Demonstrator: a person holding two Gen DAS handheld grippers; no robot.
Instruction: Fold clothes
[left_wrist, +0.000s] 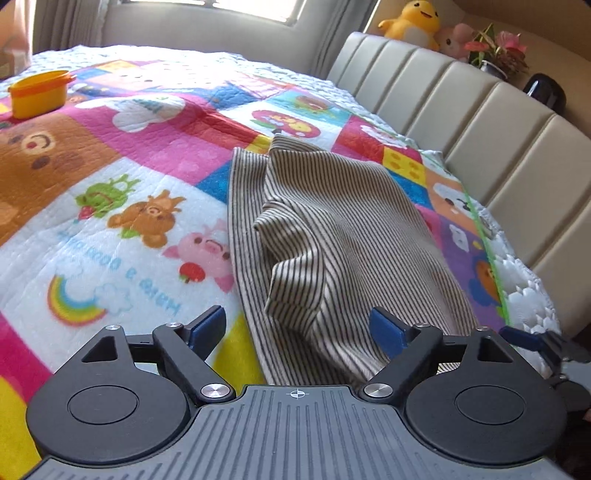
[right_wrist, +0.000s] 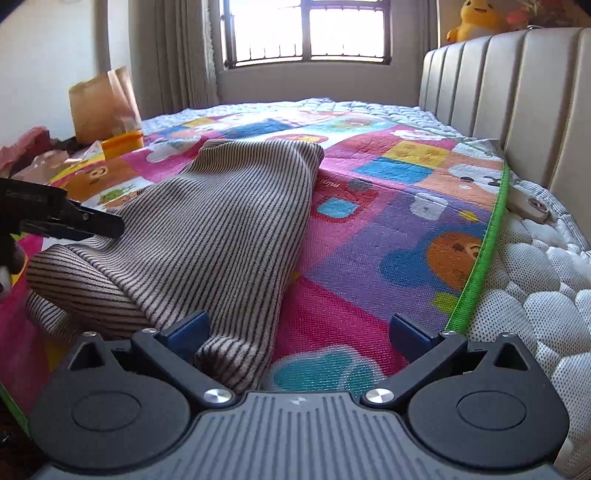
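Note:
A brown-and-cream striped garment (left_wrist: 332, 229) lies crumpled on a colourful cartoon quilt (left_wrist: 110, 155), bunched into folds near its middle. My left gripper (left_wrist: 297, 328) is open, and the garment's near edge lies loosely between its blue pads without being pressed. In the right wrist view the same garment (right_wrist: 221, 221) stretches away to the left. My right gripper (right_wrist: 299, 328) is open wide. A near corner of the cloth rests just inside its left finger (right_wrist: 192, 328). The left gripper (right_wrist: 74, 221) shows at the left edge, over the cloth. The right gripper (left_wrist: 535, 339) peeks in at the right.
An orange tub (left_wrist: 37, 94) stands on the quilt at the far left. A padded beige headboard (left_wrist: 480, 122) runs along the right, with a yellow plush duck (left_wrist: 413, 22) and a potted plant (left_wrist: 495, 51) on top. A paper bag (right_wrist: 103, 103) and heaped items sit beyond the bed's left side.

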